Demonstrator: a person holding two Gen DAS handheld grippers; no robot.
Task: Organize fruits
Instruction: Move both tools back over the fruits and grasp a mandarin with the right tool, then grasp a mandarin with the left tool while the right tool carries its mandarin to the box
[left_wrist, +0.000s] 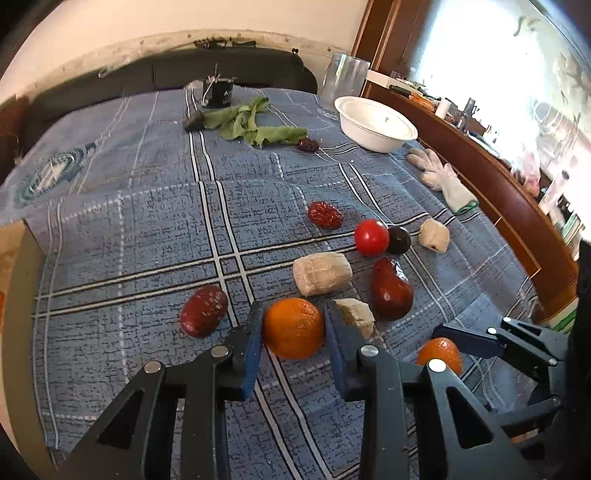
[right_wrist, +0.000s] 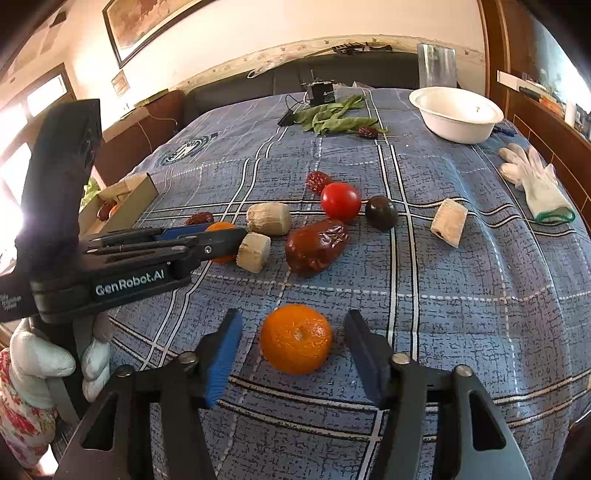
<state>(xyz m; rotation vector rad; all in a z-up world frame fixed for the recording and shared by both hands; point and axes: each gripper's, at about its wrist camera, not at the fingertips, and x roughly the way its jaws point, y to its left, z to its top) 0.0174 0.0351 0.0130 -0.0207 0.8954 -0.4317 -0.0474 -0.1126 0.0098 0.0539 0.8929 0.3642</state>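
Fruits lie scattered over our blue checked cloth (right_wrist: 461, 295). Going left to right in the right wrist view: an open box (right_wrist: 135, 197) at the table's left edge with some produce inside, then our left gripper (left_wrist: 293, 328), lettered "GenRobot.AI" on its side and held in a white-gloved hand (right_wrist: 40, 363). Its pads press both sides of one orange (left_wrist: 293, 328), so it holds that. Our right gripper (right_wrist: 293, 350) stands wider around a second orange (right_wrist: 296, 343), its pads apart from the peel. Beyond sit dates, a tomato (right_wrist: 340, 201), pale chunks, a white bowl (right_wrist: 456, 112) and a glove (right_wrist: 535, 181).
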